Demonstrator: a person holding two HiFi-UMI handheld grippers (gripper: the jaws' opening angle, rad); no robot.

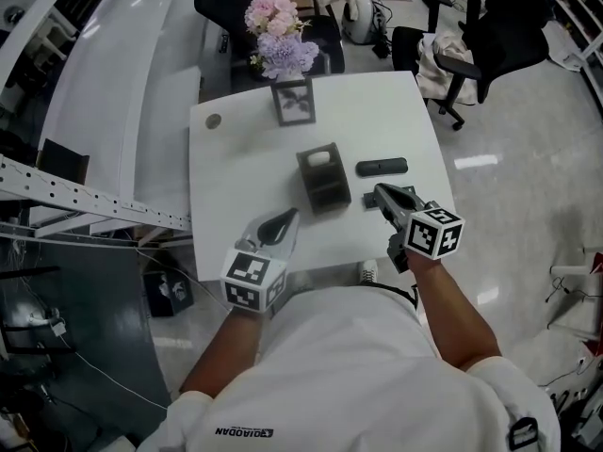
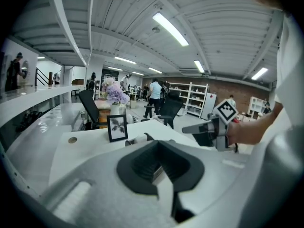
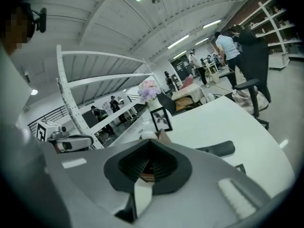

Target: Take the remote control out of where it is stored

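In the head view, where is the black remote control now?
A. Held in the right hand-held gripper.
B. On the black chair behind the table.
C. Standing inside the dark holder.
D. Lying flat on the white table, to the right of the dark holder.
D: the remote control lies flat on the table, to the right of the holder and apart from it.

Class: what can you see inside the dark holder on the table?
A pale object shows in the holder's top opening; its walls hide anything deeper.
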